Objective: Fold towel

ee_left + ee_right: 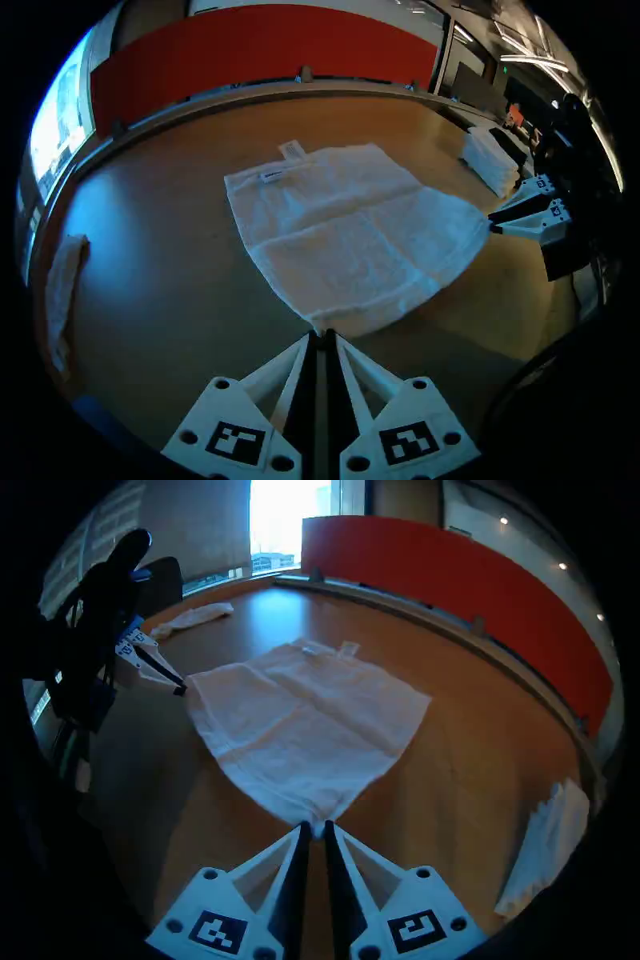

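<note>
Lying flat on the table (160, 264), the towel (352, 232) is seen centrally; its 6 o'clock corner is clamped by the left gripper (324, 334). Its 3 o'clock corner is pinched by the right gripper (491, 228).

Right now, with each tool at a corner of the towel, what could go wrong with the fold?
1. The left tool and the right tool each seem to pinch only the tip of a corner of the towel, so a corner may slip out on lifting.
2. The towel lies rumpled, with ridges across it; folding now would likely trap those creases.
3. The far edge with the tag lies free, so it may drag and skew.
</note>
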`<state>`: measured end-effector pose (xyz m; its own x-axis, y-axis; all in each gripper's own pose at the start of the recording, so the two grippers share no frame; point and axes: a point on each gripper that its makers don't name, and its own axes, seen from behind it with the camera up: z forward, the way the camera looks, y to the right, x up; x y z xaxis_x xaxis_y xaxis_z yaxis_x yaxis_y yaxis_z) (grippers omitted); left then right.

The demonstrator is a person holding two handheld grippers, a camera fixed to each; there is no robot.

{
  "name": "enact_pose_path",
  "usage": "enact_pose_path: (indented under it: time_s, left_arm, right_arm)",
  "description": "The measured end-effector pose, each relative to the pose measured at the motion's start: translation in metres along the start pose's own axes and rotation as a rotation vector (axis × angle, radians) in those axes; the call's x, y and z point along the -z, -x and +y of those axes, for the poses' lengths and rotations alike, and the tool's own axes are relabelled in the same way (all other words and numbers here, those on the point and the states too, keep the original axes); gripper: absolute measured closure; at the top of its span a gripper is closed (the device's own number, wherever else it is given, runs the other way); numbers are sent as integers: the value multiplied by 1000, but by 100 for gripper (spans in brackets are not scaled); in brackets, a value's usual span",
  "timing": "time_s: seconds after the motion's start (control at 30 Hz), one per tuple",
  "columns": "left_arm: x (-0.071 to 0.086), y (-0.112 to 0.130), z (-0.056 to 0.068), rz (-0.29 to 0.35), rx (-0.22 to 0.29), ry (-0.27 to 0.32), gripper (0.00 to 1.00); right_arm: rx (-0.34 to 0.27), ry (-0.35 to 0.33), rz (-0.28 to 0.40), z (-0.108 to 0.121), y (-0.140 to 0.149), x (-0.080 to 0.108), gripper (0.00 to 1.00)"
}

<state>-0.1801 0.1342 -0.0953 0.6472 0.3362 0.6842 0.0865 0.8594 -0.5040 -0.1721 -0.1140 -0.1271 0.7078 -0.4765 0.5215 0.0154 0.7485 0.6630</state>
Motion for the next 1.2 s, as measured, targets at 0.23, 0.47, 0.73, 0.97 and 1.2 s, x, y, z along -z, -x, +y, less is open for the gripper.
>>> enact_pose_path:
  time_s: [0.23, 0.47, 0.73, 0.97, 1.2]
  left_arm:
    - [18, -20, 3, 17, 37, 17, 92]
    - [36, -34, 7, 30, 67, 34, 92]
    - [51, -47, 14, 57, 106, 48, 92]
    - [62, -55, 18, 70, 132, 57, 92]
    - [71, -54, 24, 58, 152, 69, 92]
  right_arm:
    - [-24, 18, 51, 8, -28, 20, 87]
    - [-28, 24, 83, 11, -46, 40, 87]
    - [-29, 28, 106, 12, -59, 56, 88]
    - [-29, 27, 122, 12, -70, 68, 88]
    - [-29, 25, 131, 10, -78, 81, 88]
